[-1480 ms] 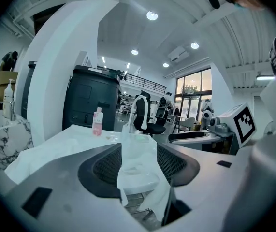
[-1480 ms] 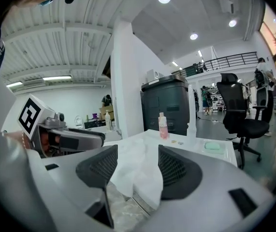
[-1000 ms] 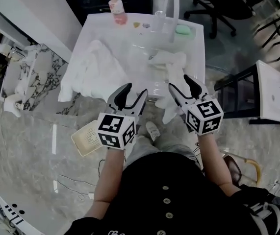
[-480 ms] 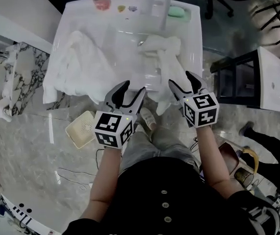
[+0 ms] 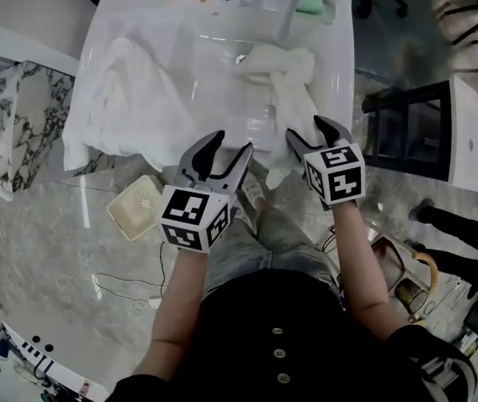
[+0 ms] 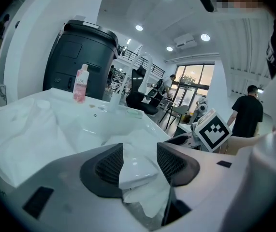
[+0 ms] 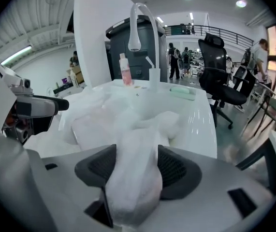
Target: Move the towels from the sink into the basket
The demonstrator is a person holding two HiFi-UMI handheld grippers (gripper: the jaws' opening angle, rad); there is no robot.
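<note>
— white terry on both sides of the sink [image 5: 340,57], right? where does each lie?
— the left towel [image 5: 125,99] is heaped over the sink's left rim and spills down its outer side. the right towel [image 5: 282,78] is bunched in the sink's right half, below the faucet [image 5: 286,19], and a tail of it hangs over the front rim.
— and the right gripper [image 5: 310,132]?
— at the sink's front rim, on that hanging tail. its jaws stand wide apart and the tail runs straight up the gap between them. it brushes the ribbed pads [image 7: 176,168] but looks loose and puffy, not squeezed.
— left gripper [image 5: 228,147]?
— just beside the other one, at the same front rim but nearer the sink's middle. its jaws are spread wide too and grip nothing. the glossy edge of the rim shows in the gap with a bit of white cloth under it, clear of both pads.
— the basket [image 5: 138,208]?
— cream, on the floor below the sink's front left corner, apart from both towels.
</note>
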